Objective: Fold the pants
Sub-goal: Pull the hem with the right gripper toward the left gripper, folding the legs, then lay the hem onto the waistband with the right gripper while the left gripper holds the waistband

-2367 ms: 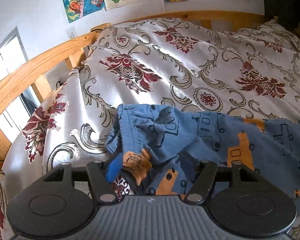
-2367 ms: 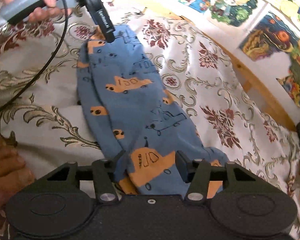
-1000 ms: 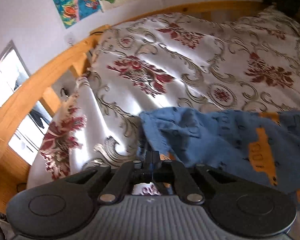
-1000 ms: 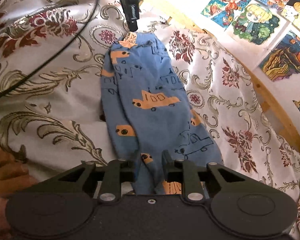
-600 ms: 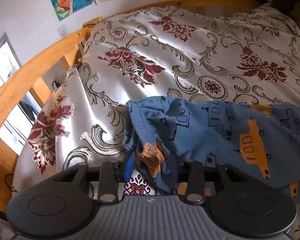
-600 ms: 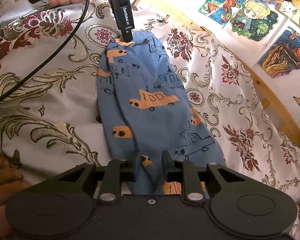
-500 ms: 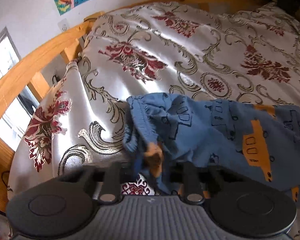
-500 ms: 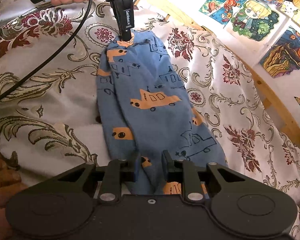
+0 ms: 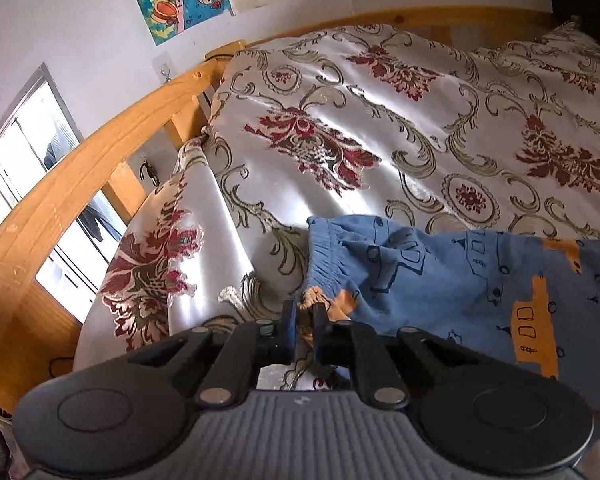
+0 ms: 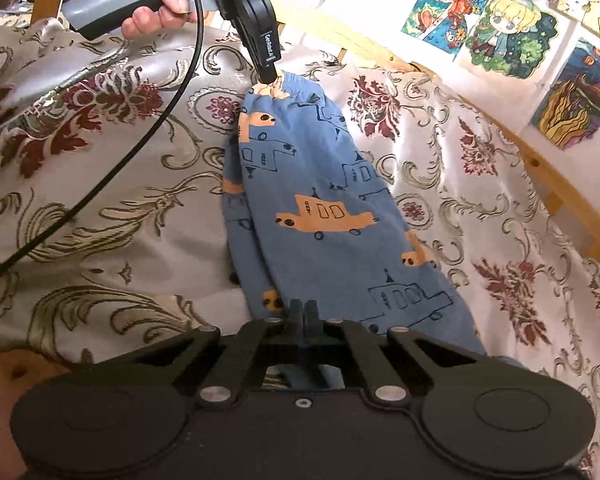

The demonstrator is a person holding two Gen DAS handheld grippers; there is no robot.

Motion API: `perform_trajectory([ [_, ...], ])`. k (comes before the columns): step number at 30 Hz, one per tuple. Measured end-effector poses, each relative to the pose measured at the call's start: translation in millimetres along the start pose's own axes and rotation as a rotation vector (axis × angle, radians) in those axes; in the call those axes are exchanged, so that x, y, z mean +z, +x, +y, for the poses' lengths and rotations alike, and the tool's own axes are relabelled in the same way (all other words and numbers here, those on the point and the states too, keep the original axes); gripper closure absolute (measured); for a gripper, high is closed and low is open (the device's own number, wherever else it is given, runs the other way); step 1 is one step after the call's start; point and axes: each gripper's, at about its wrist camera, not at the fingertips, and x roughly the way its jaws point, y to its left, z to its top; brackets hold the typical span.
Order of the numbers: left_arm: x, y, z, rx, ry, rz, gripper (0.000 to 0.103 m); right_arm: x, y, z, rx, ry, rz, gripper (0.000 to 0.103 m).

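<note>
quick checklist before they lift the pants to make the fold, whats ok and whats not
1. Left gripper shut on the waistband corner of the pants: ok.
2. Right gripper shut on the leg end: ok.
3. Pants stretched fairly straight between the two grips: ok.
4. Legs stacked evenly: cannot tell, one edge peeks out along the side.
5. Black cable away from the pants: ok, it lies on the bedspread beside them.
6. Bedspread free of the grips: cannot tell.
</note>
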Motion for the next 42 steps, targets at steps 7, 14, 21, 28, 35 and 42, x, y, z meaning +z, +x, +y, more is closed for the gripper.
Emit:
perform_trajectory([
  [7, -6, 0, 3, 0.016, 0.010, 0.014, 0.094, 0, -5, -4, 0.034, 0.022, -0.001, 0.103],
  [14, -16, 1, 2, 0.031, 0.059, 0.036, 0.094, -2, -5, 5, 0.085, 0.024, 0.024, 0.103],
  [21, -22, -8, -1, -0.045, 0.046, -0.006, 0.064, -7, -22, -35, 0.101, 0.166, -0.008, 0.056],
  [28, 14, -32, -50, -0.198, 0.290, -0.200, 0.033, -27, -16, -113, -0.071, 0.321, 0.012, 0.038],
  [35, 29, 16, -137, -0.393, 0.823, -0.219, 0.040, -23, 15, -170, -0.090, 0.291, -0.018, 0.036],
  [42, 24, 45, -144, -0.464, 0.829, -0.154, 0.098, -26, 38, -194, 0.002, 0.336, -0.004, 0.035],
])
